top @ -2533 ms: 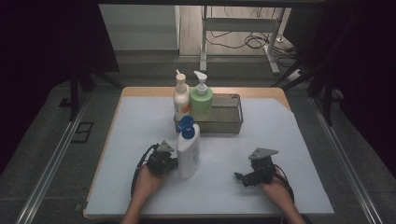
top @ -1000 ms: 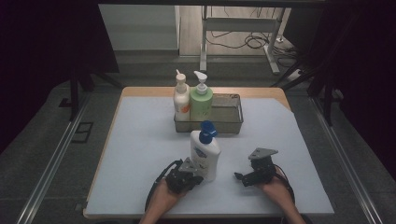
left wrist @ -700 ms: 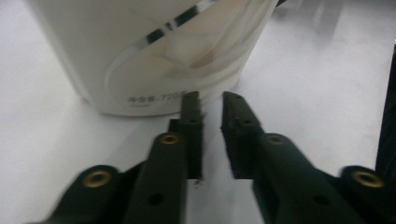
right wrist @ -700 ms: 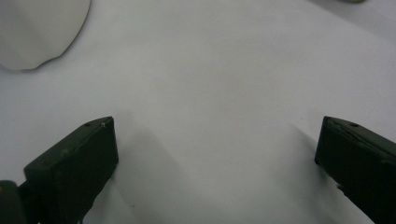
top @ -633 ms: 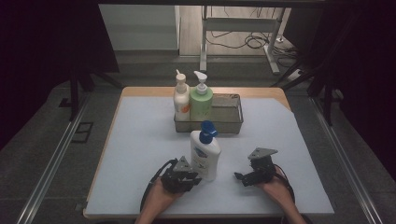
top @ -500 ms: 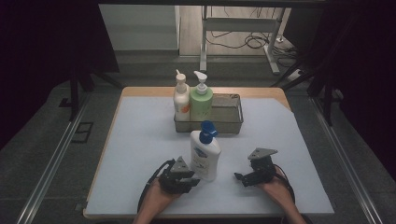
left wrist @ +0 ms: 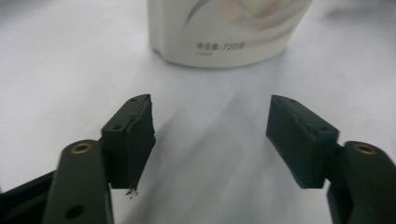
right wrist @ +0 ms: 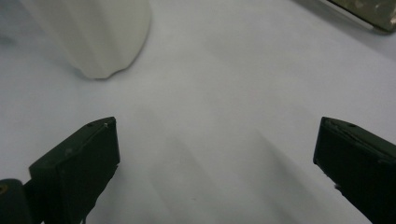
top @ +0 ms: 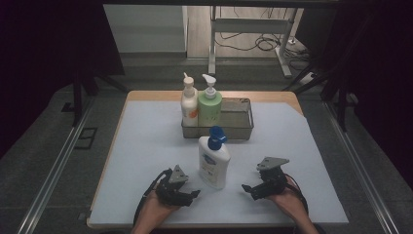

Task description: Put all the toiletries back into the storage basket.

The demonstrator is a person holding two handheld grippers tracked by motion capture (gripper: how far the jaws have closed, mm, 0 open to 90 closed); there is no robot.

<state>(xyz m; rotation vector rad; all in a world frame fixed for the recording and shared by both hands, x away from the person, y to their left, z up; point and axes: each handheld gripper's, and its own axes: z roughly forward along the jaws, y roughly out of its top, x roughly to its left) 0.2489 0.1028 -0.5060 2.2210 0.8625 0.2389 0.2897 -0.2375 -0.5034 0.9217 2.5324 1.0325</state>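
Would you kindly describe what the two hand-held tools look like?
Both the left tool and the right tool are black, each topped by a grey three-cornered plate. A black cable loops back from each. Up close, the jaws end in blocky dark pads on arms with brass-coloured rivets. No sleeves are visible.

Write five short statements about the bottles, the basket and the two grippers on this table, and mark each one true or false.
1. The white bottle with the blue cap stands upright on the table. True.
2. The left gripper is clamped on that bottle. False: its jaws are open and apart from the bottle, with bare table between them.
3. Two pump bottles stand in the wire basket. True: a white one and a green one, at its left end.
4. The right gripper holds the green pump bottle. False: it is open, near the table's front edge.
5. The blue-capped bottle is inside the basket. False: it stands in front of it.
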